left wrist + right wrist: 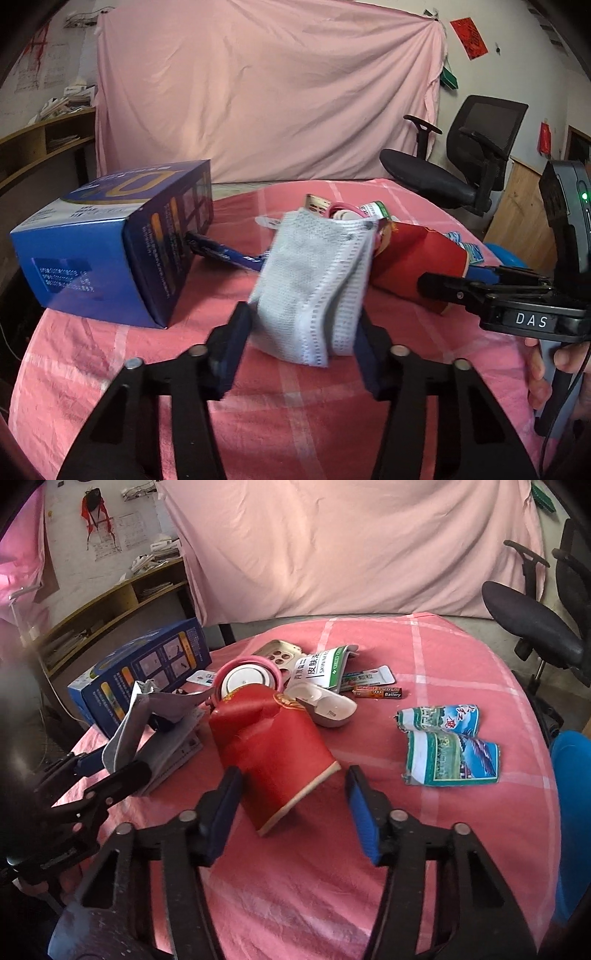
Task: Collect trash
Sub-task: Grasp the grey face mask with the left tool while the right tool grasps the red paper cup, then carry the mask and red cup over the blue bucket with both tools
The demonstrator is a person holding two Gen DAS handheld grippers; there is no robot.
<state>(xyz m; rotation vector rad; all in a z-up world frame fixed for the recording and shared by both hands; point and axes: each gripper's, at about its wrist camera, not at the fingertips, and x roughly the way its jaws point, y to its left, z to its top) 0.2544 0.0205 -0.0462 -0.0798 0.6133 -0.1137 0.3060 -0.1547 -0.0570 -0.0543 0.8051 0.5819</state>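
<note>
The left gripper (301, 328) was clamped on a crumpled grey-white face mask (314, 284), held up above the pink checked tablecloth (295, 406). The right gripper (291, 805) stood with its jaws apart around the lower end of a red paper cup (273, 746) lying on its side, the pads not touching it. "DAS" showed on the right gripper's body in the left wrist view. Behind the cup lay a battery (376, 692) marked "POWER Battery", a white and green packet (321, 668) reading "SKIN", and a pink-rimmed lid (247, 679). A torn blue-green wrapper (447, 746) lay apart to the right; a blue box (147, 664) stood left.
</note>
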